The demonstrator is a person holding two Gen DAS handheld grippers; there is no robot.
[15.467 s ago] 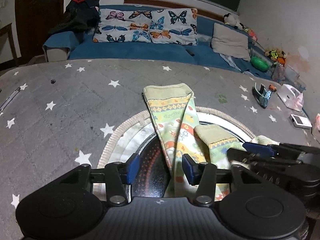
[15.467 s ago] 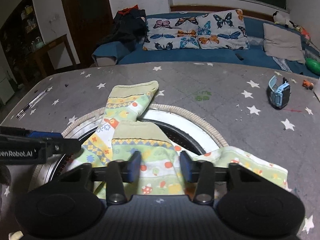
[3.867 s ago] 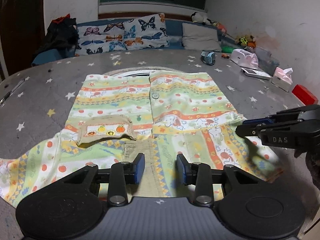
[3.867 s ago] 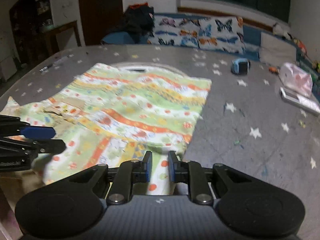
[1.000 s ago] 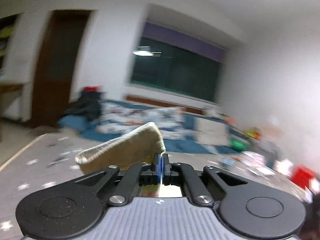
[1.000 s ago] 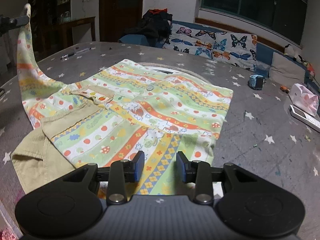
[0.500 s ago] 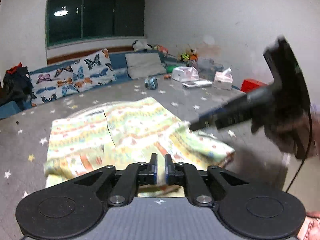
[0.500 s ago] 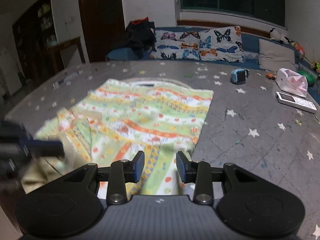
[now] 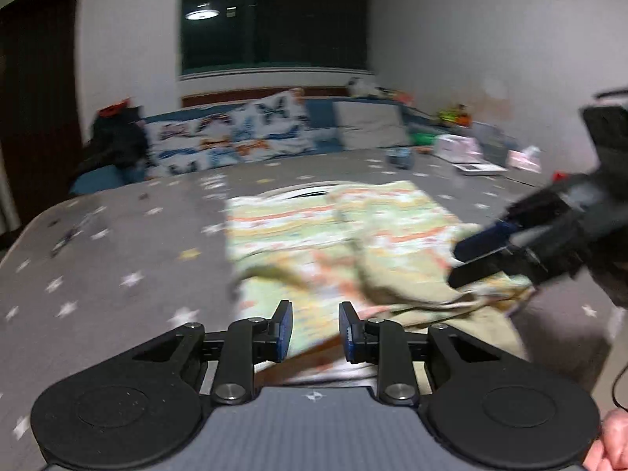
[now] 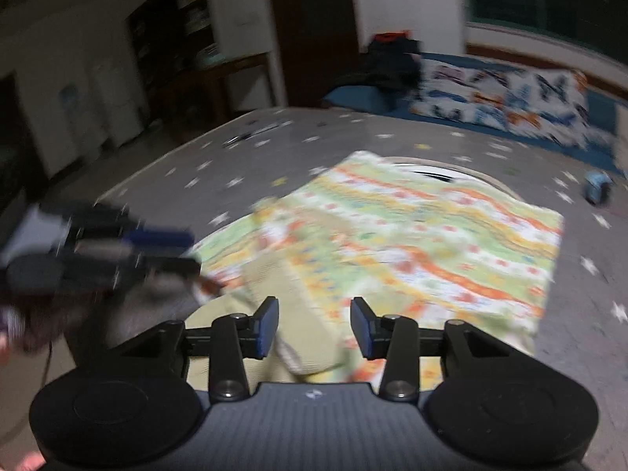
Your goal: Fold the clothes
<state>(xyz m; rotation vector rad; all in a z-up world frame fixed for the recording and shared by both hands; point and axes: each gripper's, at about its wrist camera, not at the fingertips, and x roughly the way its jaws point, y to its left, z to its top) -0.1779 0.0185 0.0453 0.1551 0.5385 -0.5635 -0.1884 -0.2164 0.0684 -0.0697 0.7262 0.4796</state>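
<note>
At six o'clock in the left wrist view, the left gripper (image 9: 314, 331) is hovering with its blue-padded jaws parted and holding nothing, just above the near edge of the green, orange and white patterned child's shirt (image 9: 314, 231). The shirt is lying spread on the grey star-printed tabletop (image 9: 98, 259), its near part bunched and turned over, showing plain olive fabric. At three o'clock the right gripper (image 9: 481, 255) is reaching in over that bunched cloth; in its own view its jaws are standing wide, gripping nothing, with the olive fold (image 10: 298, 314) sitting below them. Everything is blurring here. Farther off, at one o'clock, a small blue object (image 9: 399, 156) is resting on the table. Beyond the table edge, at twelve o'clock, butterfly-print cushions (image 9: 235, 141) are leaning on a blue sofa.
</note>
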